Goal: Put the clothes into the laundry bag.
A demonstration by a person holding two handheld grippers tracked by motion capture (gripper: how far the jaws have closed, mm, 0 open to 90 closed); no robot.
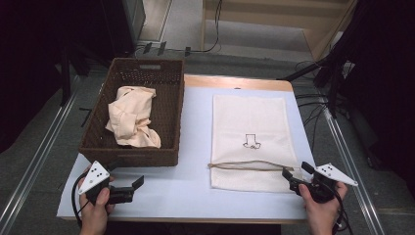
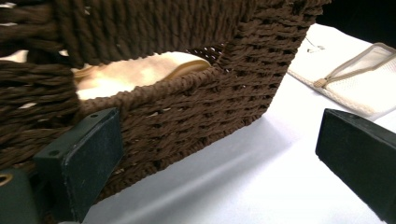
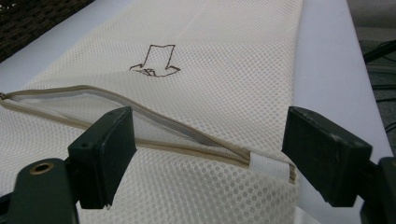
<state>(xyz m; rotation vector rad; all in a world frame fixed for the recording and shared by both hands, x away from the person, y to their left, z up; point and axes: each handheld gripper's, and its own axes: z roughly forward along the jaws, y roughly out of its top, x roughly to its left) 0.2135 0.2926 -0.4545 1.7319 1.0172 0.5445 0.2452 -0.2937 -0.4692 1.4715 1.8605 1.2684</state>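
A cream mesh laundry bag (image 1: 249,122) lies flat on the white table, a small brown drawing at its middle. Its tan zipper (image 1: 249,165) runs across near the front end and stands partly unzipped (image 3: 140,109). My right gripper (image 1: 297,175) is open at the bag's front right corner; in the right gripper view its jaws (image 3: 215,158) straddle the zipper's end without touching it. A crumpled cream cloth (image 1: 132,117) lies in the brown wicker basket (image 1: 132,157). My left gripper (image 1: 131,190) is open and empty, just in front of the basket's near corner (image 2: 210,107).
The table's white top (image 1: 195,147) has bare room between basket and bag. In the left gripper view the cloth (image 2: 140,72) shows through the basket's handle hole, and the bag (image 2: 355,74) lies to the right. Cables and dark stands surround the table on the floor.
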